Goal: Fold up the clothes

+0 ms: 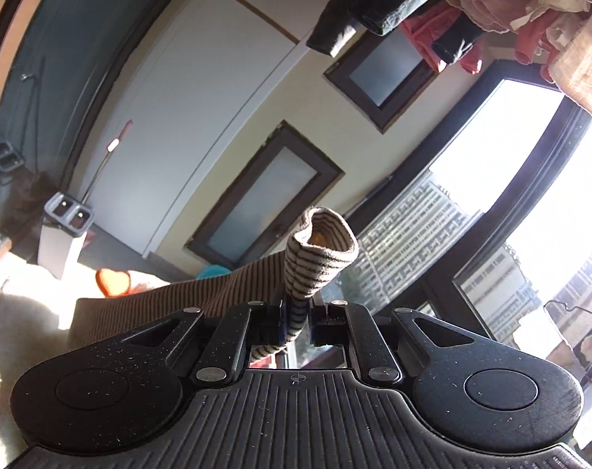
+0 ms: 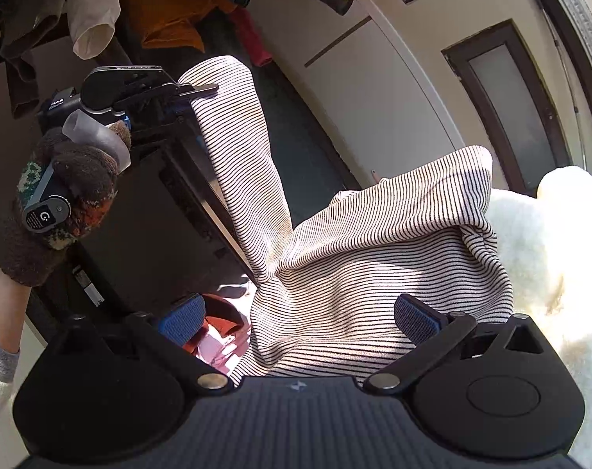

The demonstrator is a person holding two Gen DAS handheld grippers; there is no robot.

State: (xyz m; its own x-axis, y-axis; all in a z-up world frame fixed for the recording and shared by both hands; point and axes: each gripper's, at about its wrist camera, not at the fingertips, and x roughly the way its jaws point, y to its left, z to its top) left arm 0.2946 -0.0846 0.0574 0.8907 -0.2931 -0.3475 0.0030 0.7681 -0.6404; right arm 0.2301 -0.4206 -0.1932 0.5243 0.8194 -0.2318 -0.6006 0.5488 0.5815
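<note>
A cream garment with thin dark stripes (image 2: 374, 258) hangs between the two grippers. My left gripper (image 1: 297, 322) is shut on its cuff end (image 1: 319, 250), which sticks up past the fingers; the gripper also shows in the right wrist view (image 2: 186, 95), held high in a gloved hand (image 2: 57, 203) with the sleeve hanging down from it. My right gripper (image 2: 299, 318) is open, its blue pads (image 2: 415, 318) either side of the striped body, which lies bunched between them. Whether the pads touch the cloth is unclear.
A white fluffy item (image 2: 549, 234) lies at the right. Clothes hang overhead (image 2: 170, 8) (image 1: 471, 4). A dark cabinet (image 2: 147, 226) stands at the left. A bright window (image 1: 510, 156) and framed panels (image 1: 264, 195) are behind. A reddish garment (image 2: 217, 324) lies below.
</note>
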